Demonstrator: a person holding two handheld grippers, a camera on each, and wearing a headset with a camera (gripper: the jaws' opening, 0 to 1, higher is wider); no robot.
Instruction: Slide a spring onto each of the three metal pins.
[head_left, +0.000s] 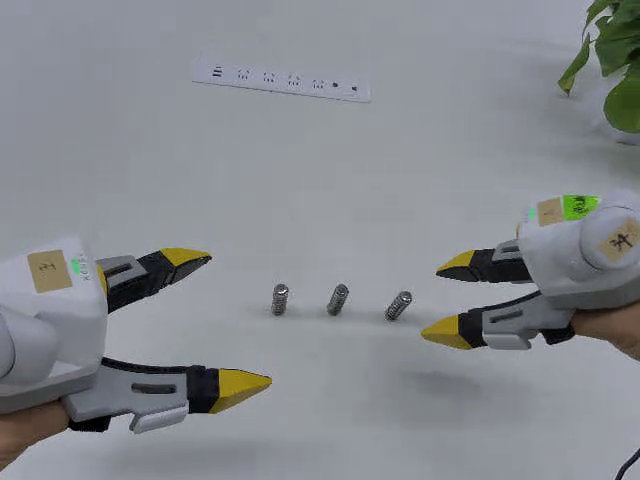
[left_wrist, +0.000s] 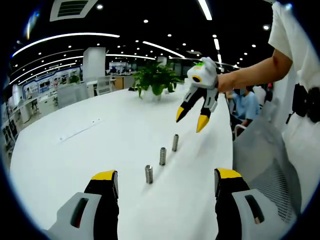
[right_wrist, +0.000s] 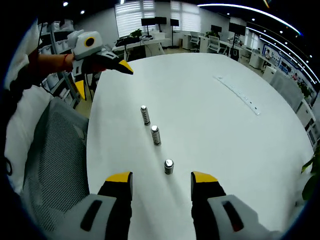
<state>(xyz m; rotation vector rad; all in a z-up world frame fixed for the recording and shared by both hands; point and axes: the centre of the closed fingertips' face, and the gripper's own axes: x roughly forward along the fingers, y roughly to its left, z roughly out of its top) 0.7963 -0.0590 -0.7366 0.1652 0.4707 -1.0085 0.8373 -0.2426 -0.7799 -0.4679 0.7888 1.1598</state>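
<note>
Your left tool (head_left: 239, 320) and right tool (head_left: 430, 302) hang spread and empty at 9 and 3 o'clock of the three pins (head_left: 339, 291) on the table (head_left: 320, 170), whose springs (head_left: 280, 302) look light and squashy, so pinch gently mid-coil.

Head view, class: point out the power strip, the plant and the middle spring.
power strip (head_left: 282, 80), head view, the middle of its top face.
plant (head_left: 622, 100), head view, on a large green leaf.
middle spring (head_left: 338, 299), head view, halfway up its coils.
</note>
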